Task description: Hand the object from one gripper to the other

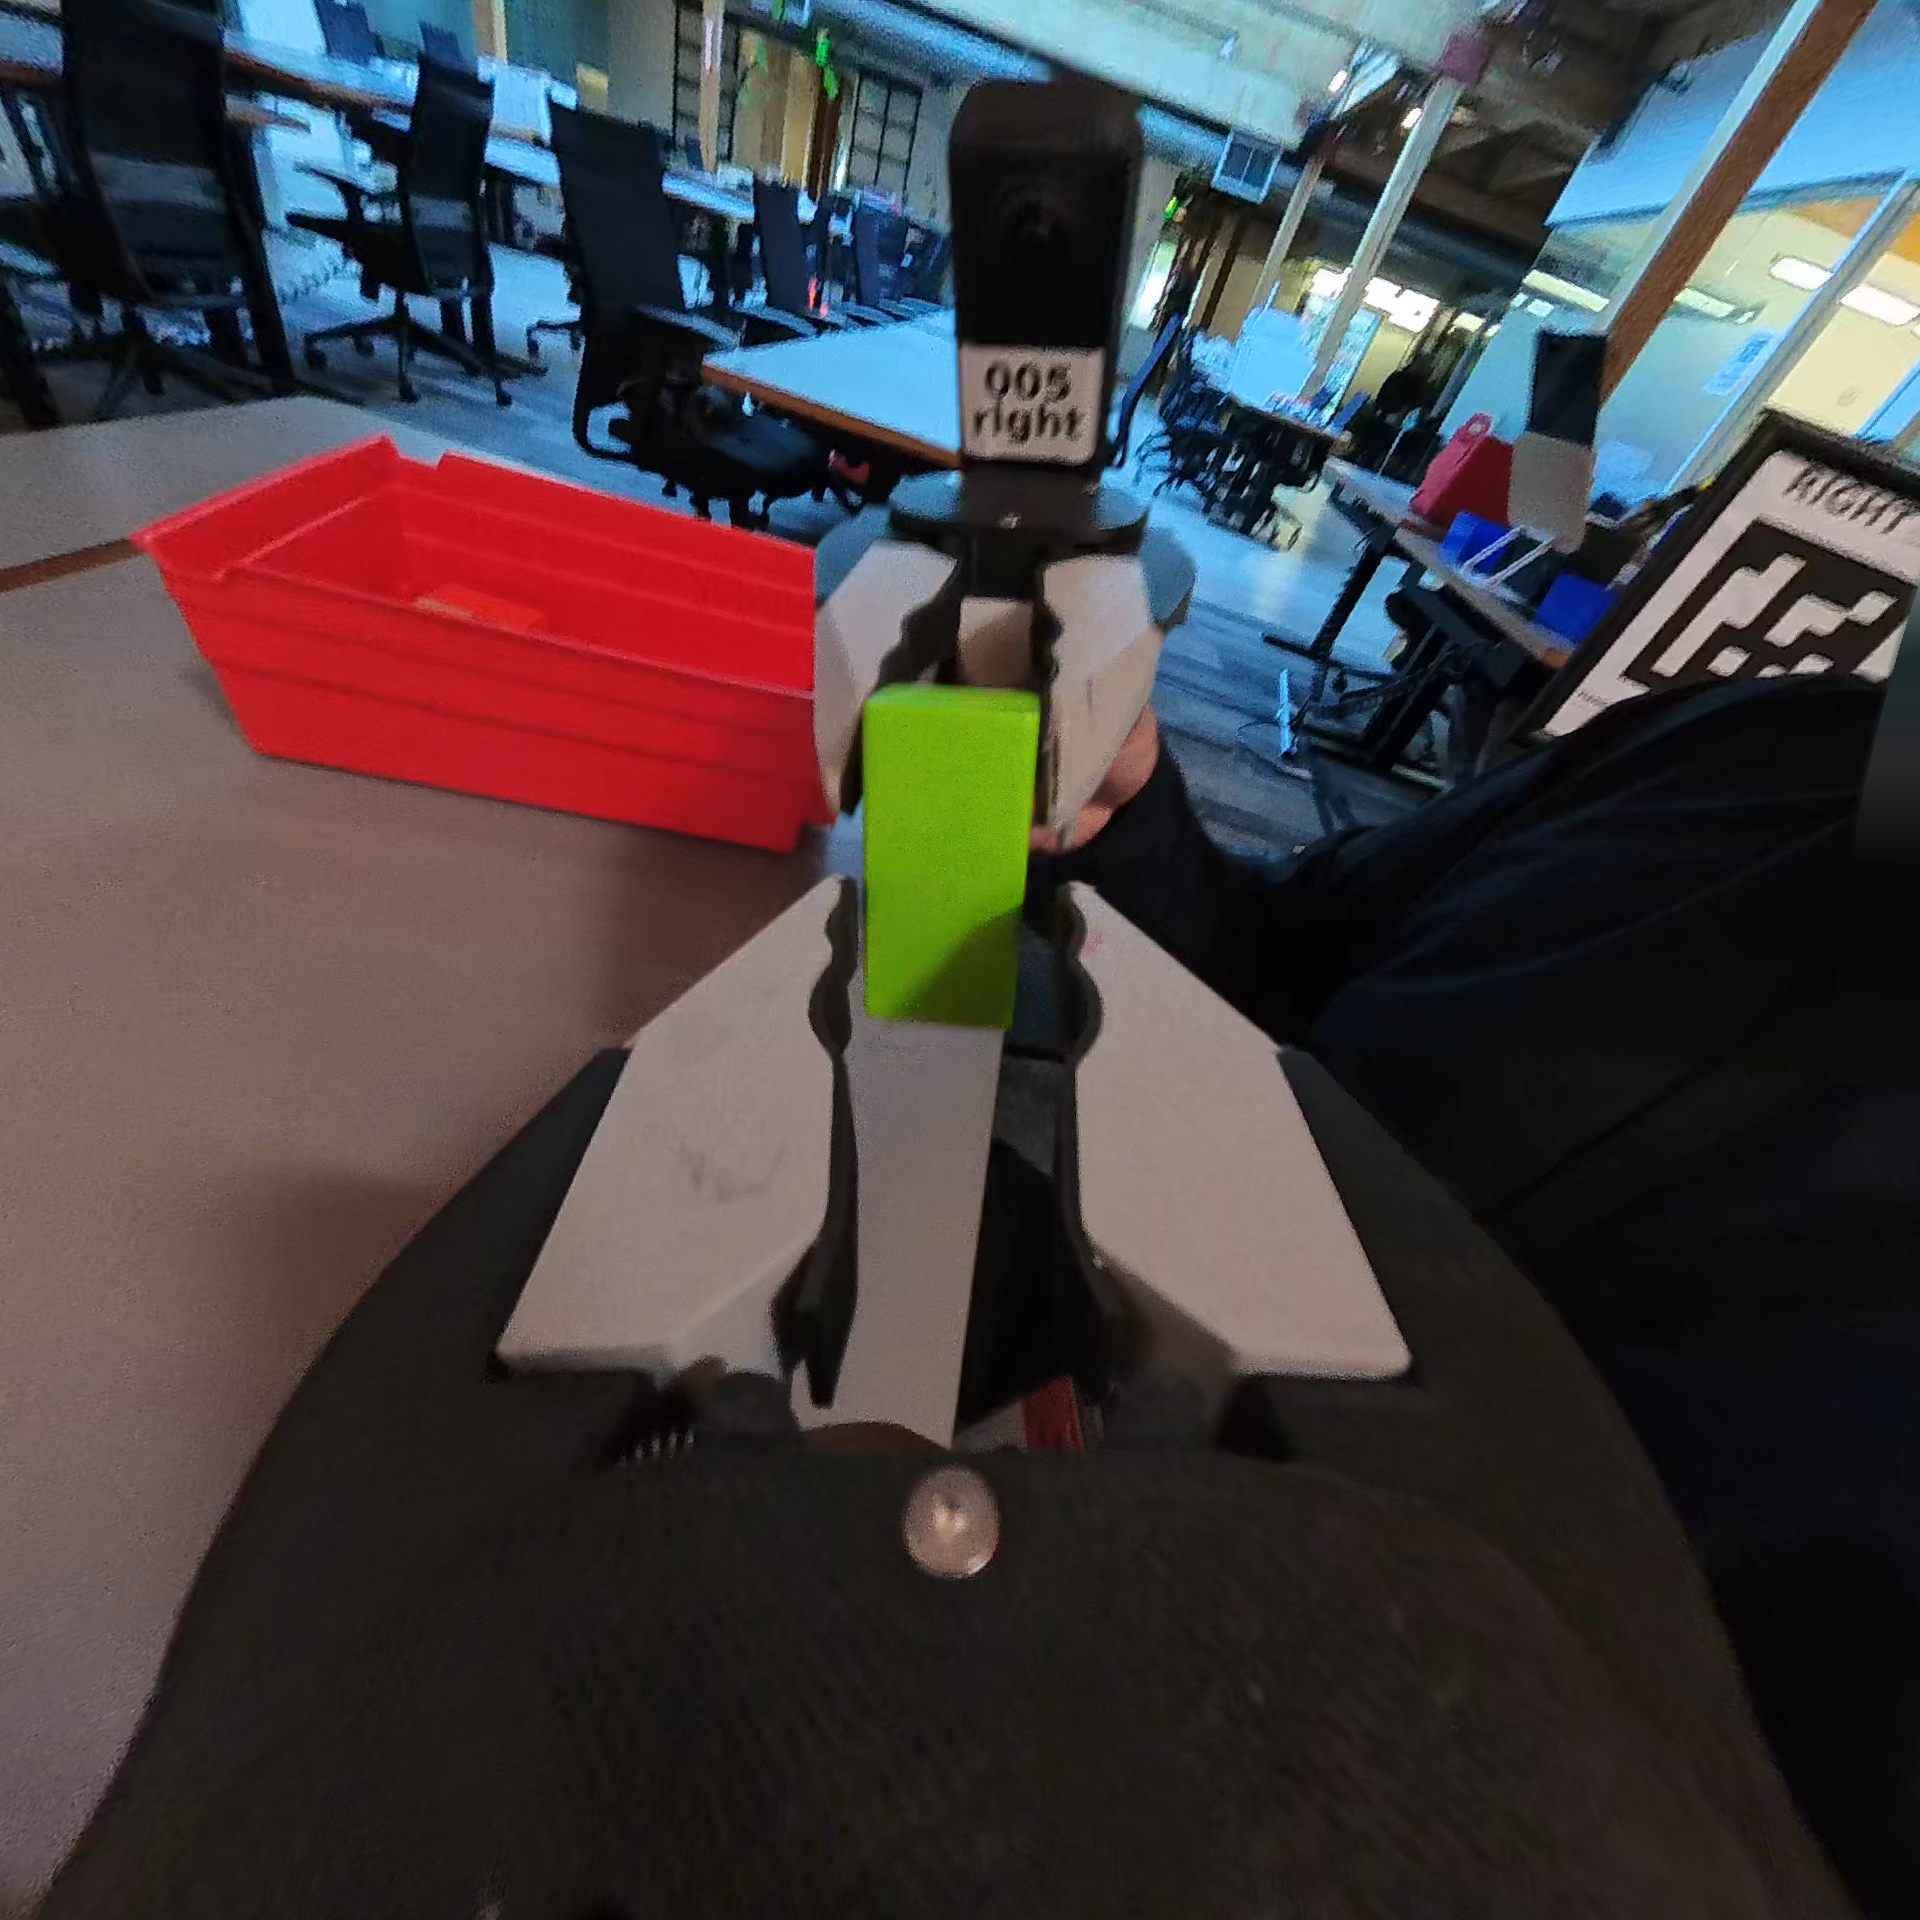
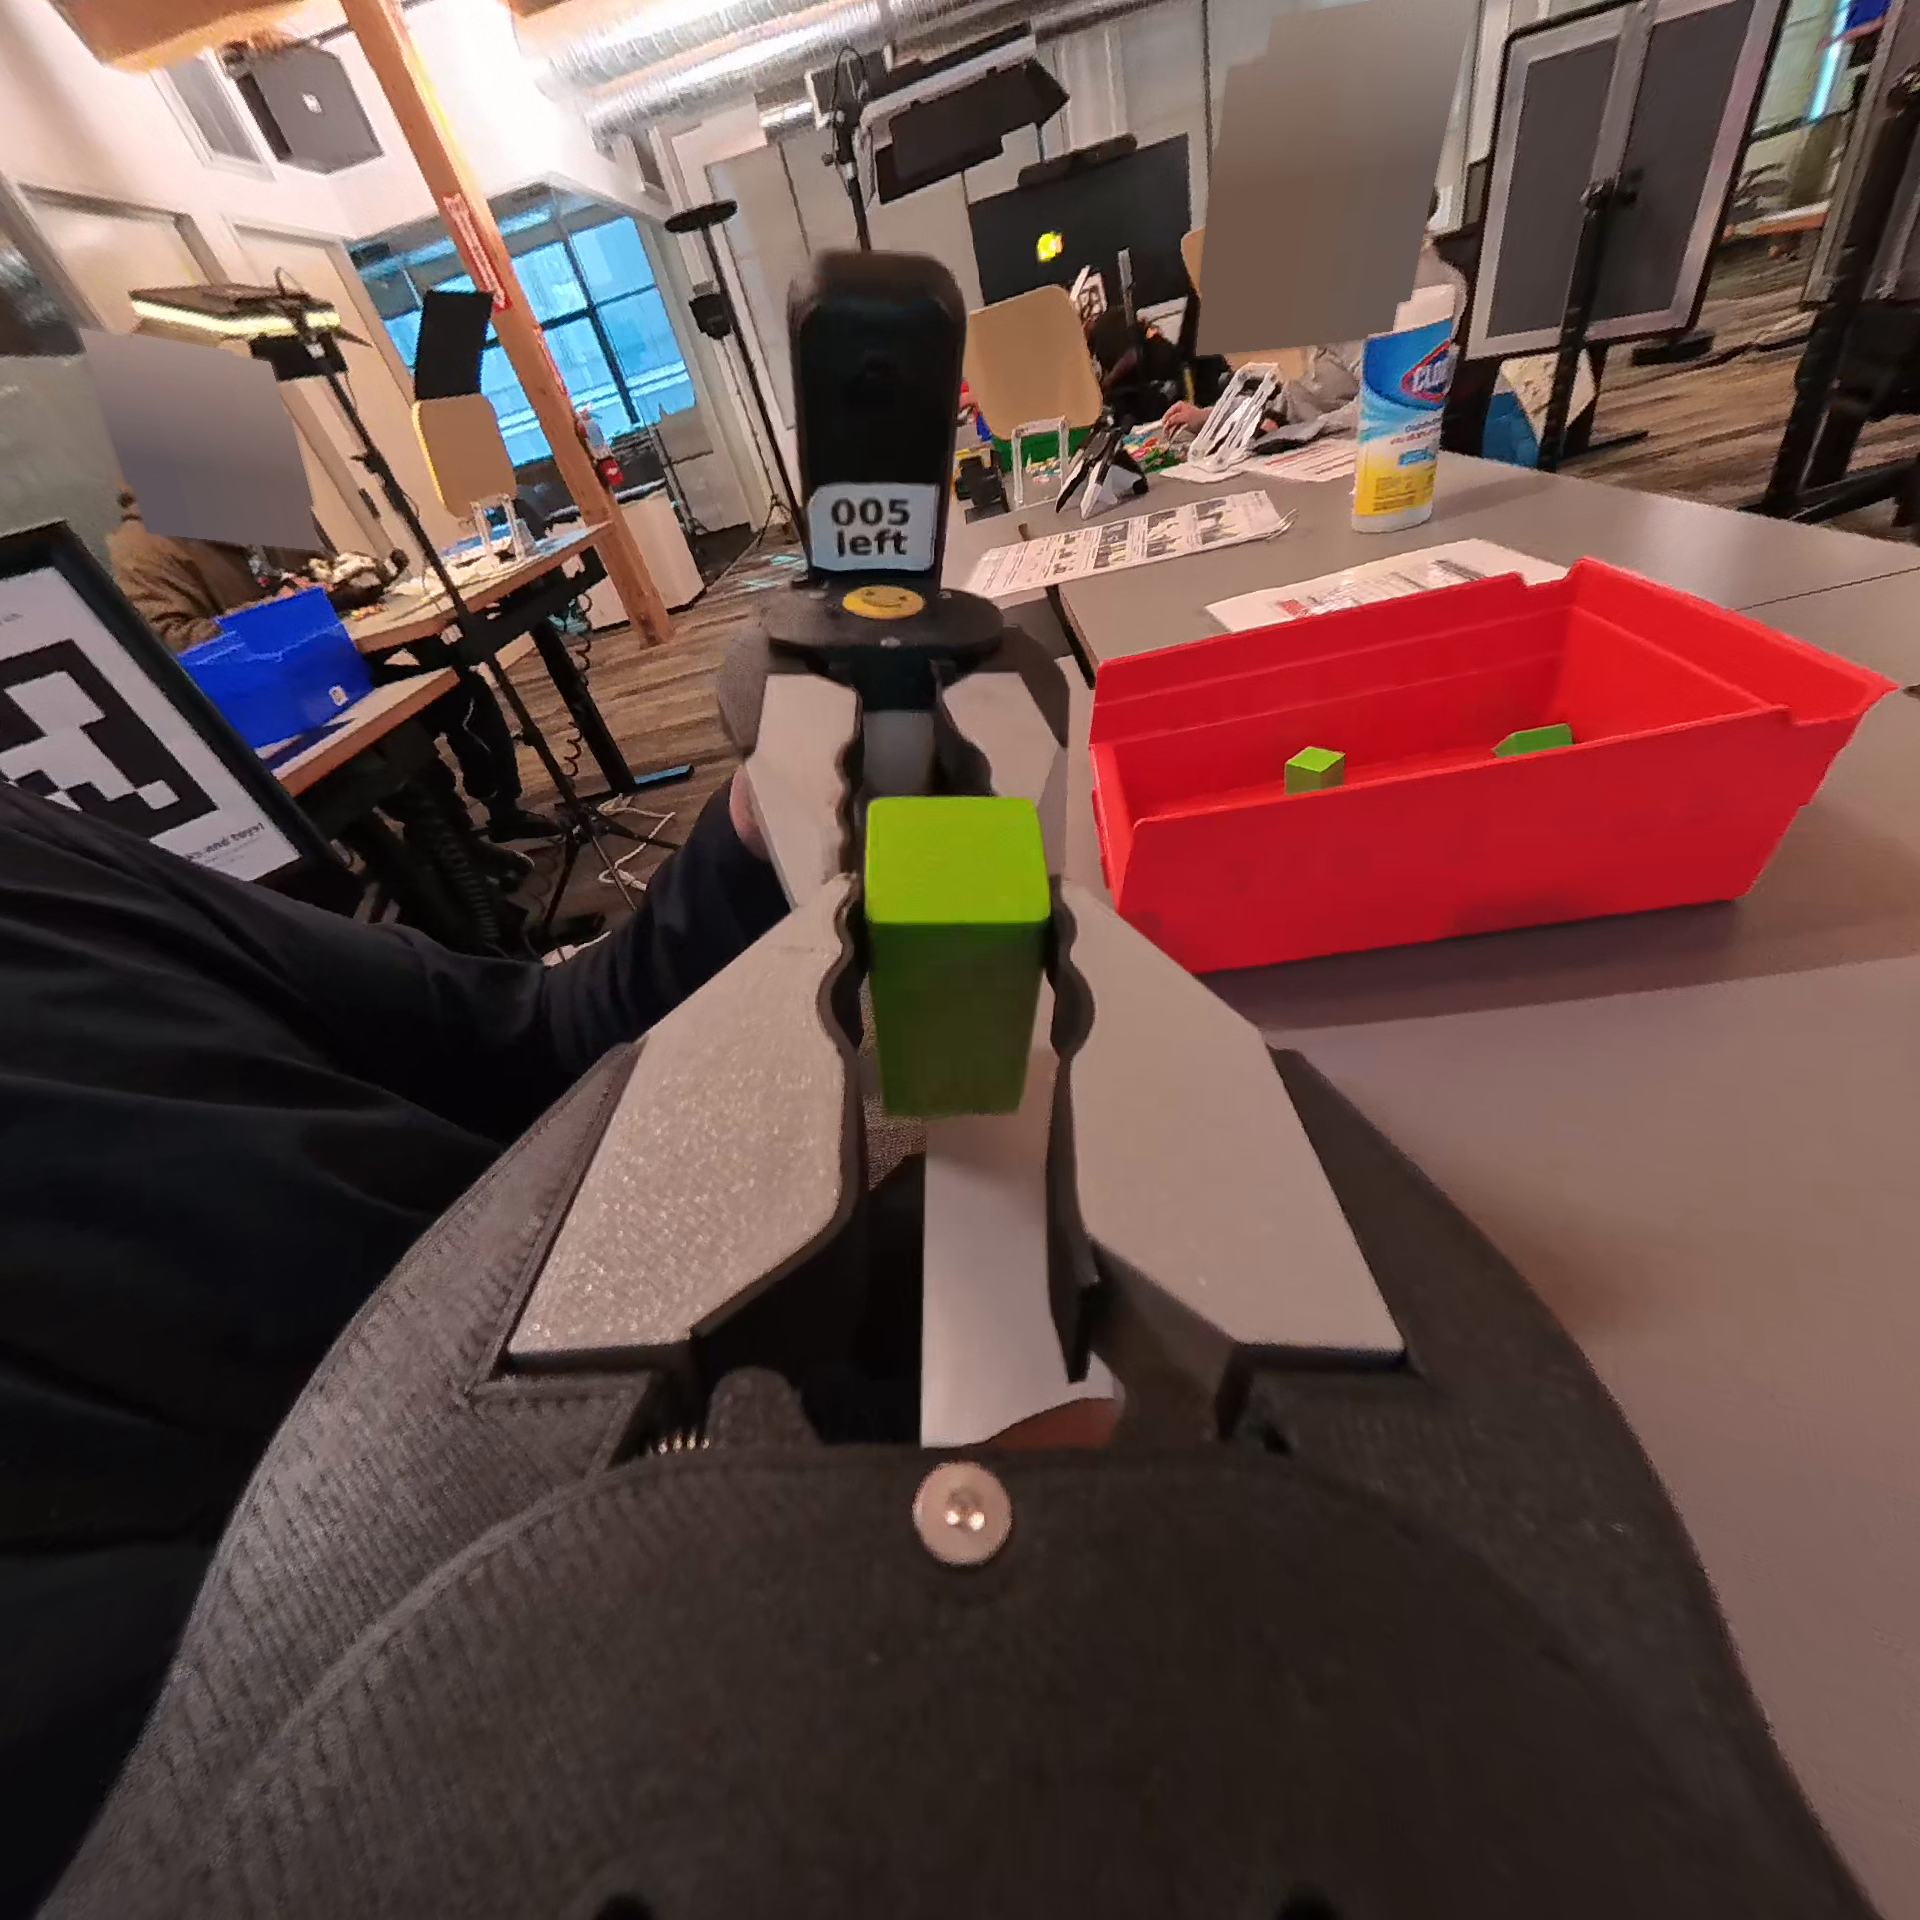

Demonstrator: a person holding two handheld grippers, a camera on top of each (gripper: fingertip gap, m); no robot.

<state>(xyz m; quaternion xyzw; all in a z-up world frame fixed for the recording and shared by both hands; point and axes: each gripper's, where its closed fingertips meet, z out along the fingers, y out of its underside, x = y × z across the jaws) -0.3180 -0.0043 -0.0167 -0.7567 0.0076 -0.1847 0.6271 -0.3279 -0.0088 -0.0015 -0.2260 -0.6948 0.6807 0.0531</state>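
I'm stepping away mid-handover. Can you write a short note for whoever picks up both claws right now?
Right claw: pads pressed on the green block, gripping it.
Left claw: around the block's other end, with a gap on one side, so likely not gripping.
Both claws face each other above the table, beside the red bin, which holds two small green blocks.
Done: right has taken hold.
Left: draw the left claw clear.
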